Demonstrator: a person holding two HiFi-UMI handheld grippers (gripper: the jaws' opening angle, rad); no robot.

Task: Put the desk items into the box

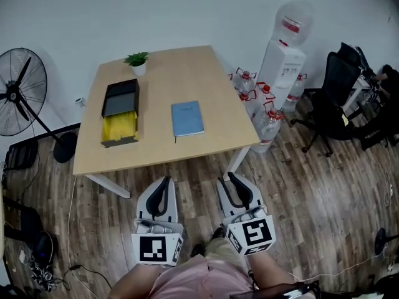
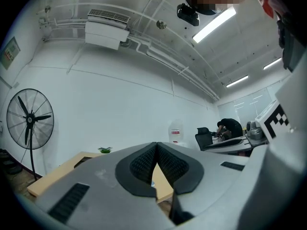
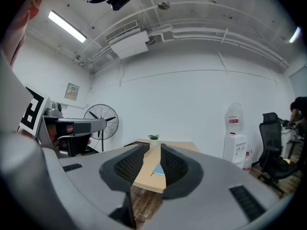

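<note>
Head view: blue notebook (image 1: 187, 118) lies flat mid-table (image 1: 181, 73), right of the black box (image 1: 121, 85), not touching it. Both grippers hang short of the near table edge, empty. Left gripper (image 1: 164, 182) has its tips pressed together; right gripper (image 1: 233, 179) has its jaws a narrow slit apart. Notebook looks light, thin and semi-stiff, so probably awkward to pinch from above. I'd nip one long side, mid-length.

A closed blue notebook (image 1: 187, 118) lies flat on the desk (image 1: 187, 73), apart from the black box (image 1: 120, 112) (partly yellow).
</note>
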